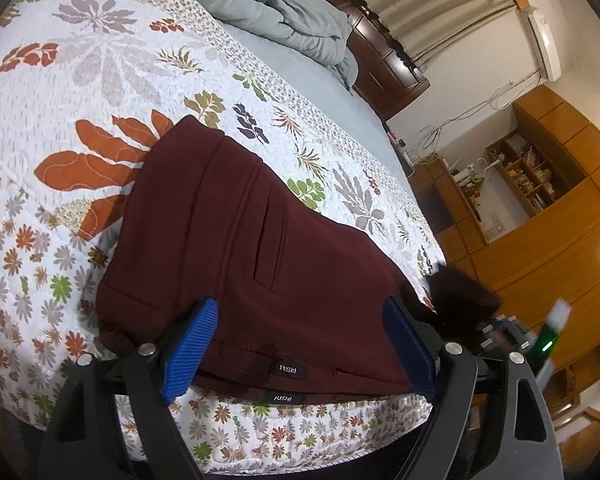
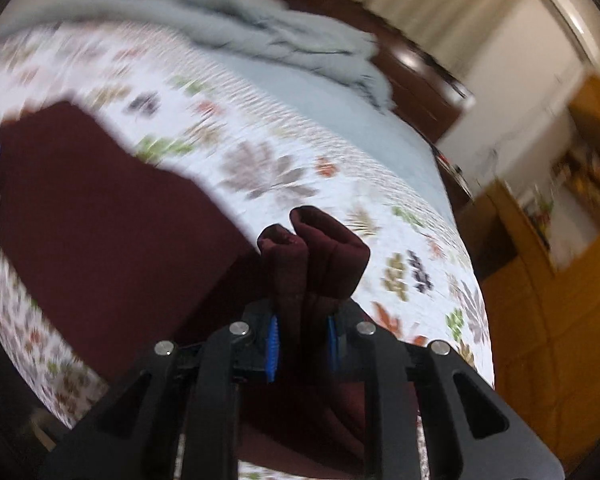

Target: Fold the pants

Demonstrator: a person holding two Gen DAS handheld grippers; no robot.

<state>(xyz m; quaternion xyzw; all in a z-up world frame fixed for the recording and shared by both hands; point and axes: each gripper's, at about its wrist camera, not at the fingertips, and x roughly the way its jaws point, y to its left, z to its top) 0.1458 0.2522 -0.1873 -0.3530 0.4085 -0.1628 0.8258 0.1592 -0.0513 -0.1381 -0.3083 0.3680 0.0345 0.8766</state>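
Pants half-folded on the bed

Right gripper (image 2: 300, 344) is clamped on bunched pants (image 1: 236, 240) cuffs; left gripper (image 1: 300, 340) hovers, jaws wide apart, over the waistband. The thick bunch could slip free or drag the laid part askew on the quilt (image 1: 80, 80).

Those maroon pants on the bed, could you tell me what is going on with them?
A person is folding the maroon pants on the floral quilt with two handheld grippers. The right gripper is shut on a bunched end of the pants. The left gripper is open, its blue fingers either side of the waistband.
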